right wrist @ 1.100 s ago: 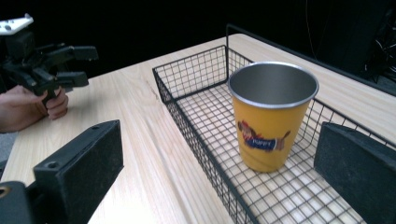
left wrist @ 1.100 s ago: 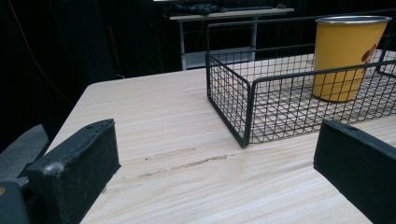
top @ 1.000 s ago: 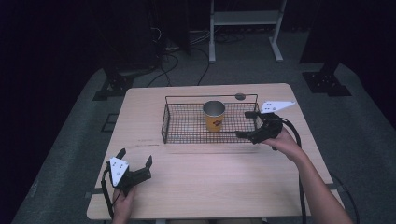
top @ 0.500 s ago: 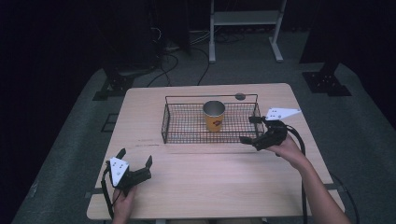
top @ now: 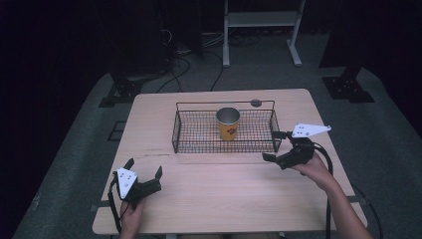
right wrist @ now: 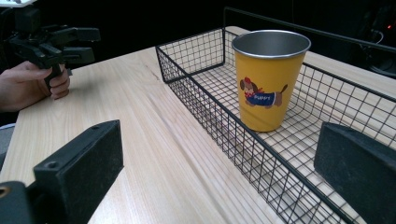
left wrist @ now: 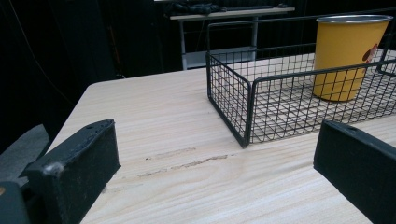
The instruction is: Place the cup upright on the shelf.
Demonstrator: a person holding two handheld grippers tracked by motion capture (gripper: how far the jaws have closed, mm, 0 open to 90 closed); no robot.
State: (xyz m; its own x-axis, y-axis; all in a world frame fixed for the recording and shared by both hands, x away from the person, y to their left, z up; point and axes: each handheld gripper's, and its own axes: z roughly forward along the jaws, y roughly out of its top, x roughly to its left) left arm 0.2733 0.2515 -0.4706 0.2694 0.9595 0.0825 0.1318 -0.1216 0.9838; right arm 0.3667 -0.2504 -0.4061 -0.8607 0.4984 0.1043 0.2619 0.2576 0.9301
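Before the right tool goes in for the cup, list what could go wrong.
1. The yellow cup stands upright inside the wire basket; the right tool, open beside the basket's near right corner, could catch the rim wire.
2. A sideways knock might tip the tall cup.
3. The basket looks light and may slide on the table.

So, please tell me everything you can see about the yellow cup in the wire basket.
The yellow cup is a tapered tumbler, wider at the top, with a bare metal rim and a metal-looking inside. Its side carries a cartoon dog in blue clothing with a short word printed on it. It stands upright and appears empty, on the floor of the black wire basket, roughly mid-length, clear of the walls. Only the basket floor touches it; both grippers are away from it.
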